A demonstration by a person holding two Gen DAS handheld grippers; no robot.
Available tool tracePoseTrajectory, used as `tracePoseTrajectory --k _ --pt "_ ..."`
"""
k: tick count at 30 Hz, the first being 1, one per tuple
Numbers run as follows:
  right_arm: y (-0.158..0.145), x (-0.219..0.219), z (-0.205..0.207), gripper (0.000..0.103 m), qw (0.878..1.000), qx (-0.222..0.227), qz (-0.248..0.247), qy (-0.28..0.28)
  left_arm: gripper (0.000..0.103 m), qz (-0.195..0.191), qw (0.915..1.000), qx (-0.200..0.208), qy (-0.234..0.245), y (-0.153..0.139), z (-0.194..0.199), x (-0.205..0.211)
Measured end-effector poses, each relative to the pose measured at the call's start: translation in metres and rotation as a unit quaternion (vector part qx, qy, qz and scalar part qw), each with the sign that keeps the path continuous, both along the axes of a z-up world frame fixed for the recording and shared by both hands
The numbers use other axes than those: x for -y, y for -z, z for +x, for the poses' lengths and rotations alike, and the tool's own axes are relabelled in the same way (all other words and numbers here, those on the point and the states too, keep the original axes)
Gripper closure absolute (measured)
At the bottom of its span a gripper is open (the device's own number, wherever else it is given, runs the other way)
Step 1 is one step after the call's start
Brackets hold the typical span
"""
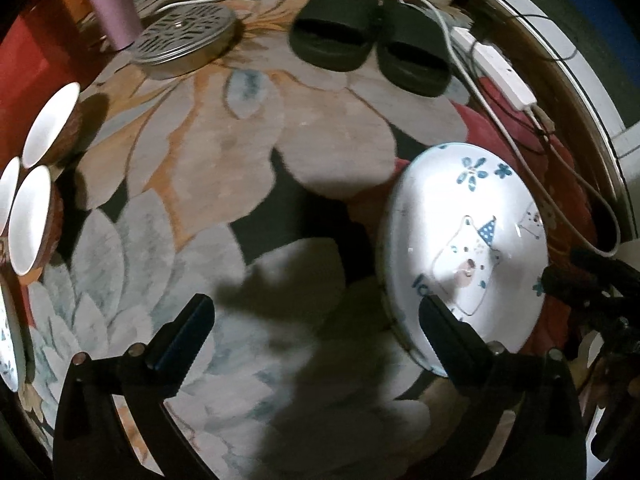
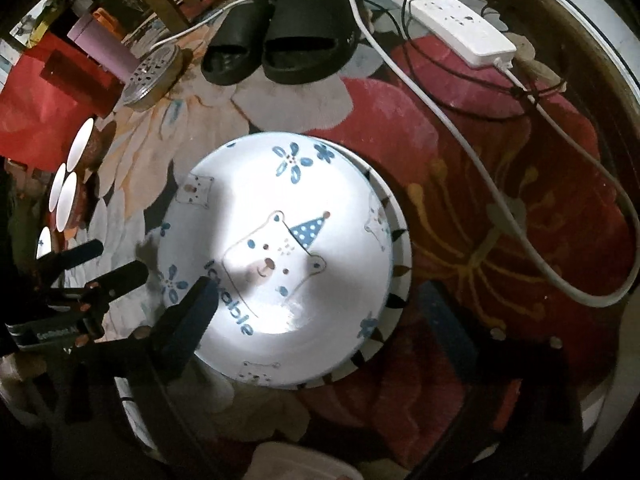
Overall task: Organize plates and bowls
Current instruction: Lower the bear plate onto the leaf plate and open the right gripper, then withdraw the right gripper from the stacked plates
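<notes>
The bear plate (image 2: 280, 264) lies on the flowery rug (image 1: 248, 152), hiding most of another plate (image 2: 402, 256) under it, with both the left gripper (image 1: 316, 324) and right gripper (image 2: 320, 312) wide open and empty, near black slippers (image 1: 368, 48).

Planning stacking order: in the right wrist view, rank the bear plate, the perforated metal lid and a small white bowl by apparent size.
1. bear plate, though it is nearest the camera.
2. perforated metal lid.
3. small white bowl, seen edge-on, so its rank against the lid is unsure.
</notes>
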State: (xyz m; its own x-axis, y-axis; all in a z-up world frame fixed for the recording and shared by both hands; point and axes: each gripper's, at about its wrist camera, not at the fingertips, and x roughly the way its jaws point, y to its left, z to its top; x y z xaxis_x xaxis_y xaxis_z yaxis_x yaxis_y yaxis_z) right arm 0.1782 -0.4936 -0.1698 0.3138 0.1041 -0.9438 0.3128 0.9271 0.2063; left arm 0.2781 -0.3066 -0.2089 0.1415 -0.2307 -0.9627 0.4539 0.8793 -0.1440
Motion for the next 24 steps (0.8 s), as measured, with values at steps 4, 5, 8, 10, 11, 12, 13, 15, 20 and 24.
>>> tracePoseTrajectory --k 4,5,8,10,11,12,13,15,20,24 --pt "-0.002 -0.008 0.004 0.0 1.0 0.002 0.003 0.0 0.001 0.005 0.9999 0.005 -0.012 -0.002 0.003 -0.013" --pt "-0.003 -0.011 0.005 0.0 1.0 0.003 0.003 0.0 0.001 0.005 0.9998 0.007 -0.016 -0.004 0.004 -0.017" --pt "-0.003 -0.018 0.01 0.0 1.0 0.002 0.008 -0.005 0.001 0.006 0.9997 0.008 -0.023 -0.005 0.006 -0.025" --pt "-0.003 -0.022 0.012 0.0 1.0 0.0 0.011 -0.005 0.001 0.006 0.9996 0.008 -0.026 -0.006 0.007 -0.031" --pt "-0.002 -0.024 0.013 0.0 1.0 0.0 0.012 -0.006 0.001 0.006 0.9996 0.008 -0.027 -0.006 0.007 -0.034" --pt "-0.002 -0.027 0.014 0.0 1.0 -0.001 0.014 -0.006 0.001 0.007 0.9995 0.008 -0.029 -0.006 0.007 -0.038" --pt "-0.002 -0.029 0.015 0.0 1.0 -0.002 0.015 -0.007 0.001 0.007 0.9995 0.008 -0.03 -0.006 0.007 -0.039" --pt "-0.002 -0.034 0.018 0.0 1.0 -0.003 0.016 -0.01 0.001 0.007 0.9994 0.007 -0.034 -0.005 0.008 -0.047" --pt "-0.002 -0.049 0.025 0.0 1.0 -0.004 0.017 -0.024 0.001 0.006 0.999 0.004 -0.044 -0.004 0.01 -0.061" --pt "-0.002 -0.06 0.029 0.0 0.999 -0.004 0.018 -0.035 0.001 0.007 0.9986 0.004 -0.053 -0.003 0.011 -0.072"
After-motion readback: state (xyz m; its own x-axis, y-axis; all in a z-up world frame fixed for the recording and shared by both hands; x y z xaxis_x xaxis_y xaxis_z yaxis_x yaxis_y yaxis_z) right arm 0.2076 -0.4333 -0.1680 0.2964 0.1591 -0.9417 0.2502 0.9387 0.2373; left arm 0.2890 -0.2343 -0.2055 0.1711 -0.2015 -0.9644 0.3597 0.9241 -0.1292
